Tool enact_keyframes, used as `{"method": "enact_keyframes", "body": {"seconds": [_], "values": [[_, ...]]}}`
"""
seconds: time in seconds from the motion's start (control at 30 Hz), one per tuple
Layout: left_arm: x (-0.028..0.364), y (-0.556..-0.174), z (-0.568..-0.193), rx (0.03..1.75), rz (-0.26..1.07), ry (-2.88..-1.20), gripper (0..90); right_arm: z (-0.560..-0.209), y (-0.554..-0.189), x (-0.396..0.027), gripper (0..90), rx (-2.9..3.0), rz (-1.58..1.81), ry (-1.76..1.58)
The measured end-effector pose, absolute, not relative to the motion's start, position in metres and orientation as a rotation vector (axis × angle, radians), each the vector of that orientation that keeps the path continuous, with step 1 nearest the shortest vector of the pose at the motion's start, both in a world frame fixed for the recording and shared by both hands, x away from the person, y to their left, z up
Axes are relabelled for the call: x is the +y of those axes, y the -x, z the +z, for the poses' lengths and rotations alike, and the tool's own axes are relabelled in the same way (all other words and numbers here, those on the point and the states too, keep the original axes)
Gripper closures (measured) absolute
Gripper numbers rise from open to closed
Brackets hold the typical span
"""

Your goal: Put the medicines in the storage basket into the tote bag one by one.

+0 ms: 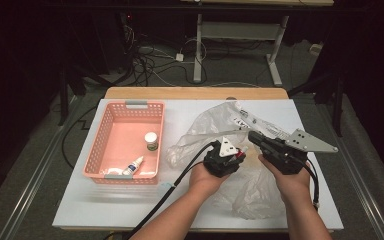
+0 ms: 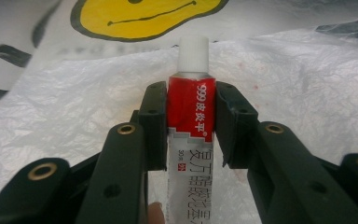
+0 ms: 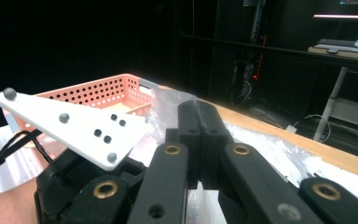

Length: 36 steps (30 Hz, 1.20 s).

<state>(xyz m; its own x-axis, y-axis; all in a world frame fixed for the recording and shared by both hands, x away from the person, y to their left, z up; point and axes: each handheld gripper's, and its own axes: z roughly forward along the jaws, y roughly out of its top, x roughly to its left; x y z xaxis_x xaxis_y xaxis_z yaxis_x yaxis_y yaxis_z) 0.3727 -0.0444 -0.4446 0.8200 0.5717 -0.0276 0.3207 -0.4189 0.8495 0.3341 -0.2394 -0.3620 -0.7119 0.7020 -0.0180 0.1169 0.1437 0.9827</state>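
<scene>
Our left gripper (image 2: pixel 189 116) has its jaws clamped on a red-and-white ointment tube (image 2: pixel 190 112), white cap outward, over the crumpled plastic bag (image 1: pixel 215 125) on the bench. Our right gripper (image 3: pixel 199 135) has its jaws pressed together, pinching bag film.

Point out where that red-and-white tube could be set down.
Free: the pink basket's far half, beyond the small jar and dropper bottle; also the bare table in front of the basket. Crowded: the plastic bag spreads across the right.
</scene>
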Motion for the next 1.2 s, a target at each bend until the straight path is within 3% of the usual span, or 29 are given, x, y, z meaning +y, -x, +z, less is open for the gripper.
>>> {"method": "enact_keyframes", "body": {"seconds": [0.63, 0.87, 1.2], "values": [[-0.066, -0.393, -0.465, 0.699, 0.303, -2.076, 65.0, -0.367, -0.342, -0.246, 90.0, 1.930, 1.600, -0.834], [-0.058, -0.379, -0.461, 0.683, 0.271, -2.064, 49.6, -0.368, -0.342, -0.248, 90.0, 1.929, 1.591, -0.828], [-0.029, -0.347, -0.458, 0.628, 0.188, -2.041, 41.1, -0.370, -0.341, -0.247, 90.0, 1.947, 1.571, -0.827]]}}
